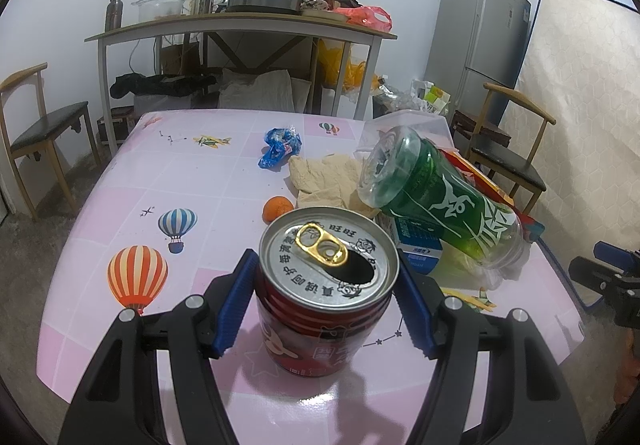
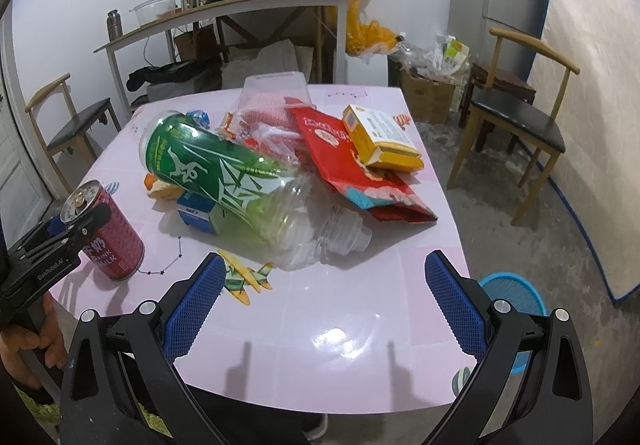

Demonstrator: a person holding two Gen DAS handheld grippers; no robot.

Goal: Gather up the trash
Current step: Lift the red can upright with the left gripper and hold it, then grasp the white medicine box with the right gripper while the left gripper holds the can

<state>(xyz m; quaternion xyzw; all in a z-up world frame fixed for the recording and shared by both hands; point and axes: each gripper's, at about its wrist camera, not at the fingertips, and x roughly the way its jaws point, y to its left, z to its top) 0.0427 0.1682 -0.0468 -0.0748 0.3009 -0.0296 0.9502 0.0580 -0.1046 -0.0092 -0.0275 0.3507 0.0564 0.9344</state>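
A red drink can (image 1: 320, 329) with an opened silver top stands on the pink table (image 1: 192, 181) near its front edge. My left gripper (image 1: 328, 265) is shut on it, one blue pad pressed to each side just below the rim; the right wrist view shows the same grip on the can (image 2: 116, 241). An empty green-labelled plastic bottle (image 2: 224, 173) lies on a heap of litter at the middle. My right gripper (image 2: 326, 265) is open over the front edge with nothing between its fingers.
The heap holds a red bag (image 2: 344, 165), a yellow box (image 2: 380, 137), a small blue carton (image 2: 196, 211) and a clear tub (image 2: 276, 89). A blue wrapper (image 1: 280, 147), tan paper (image 1: 324, 181) and an orange (image 1: 277, 209) lie behind the can. A blue basket (image 2: 516, 297) sits on the floor at the right.
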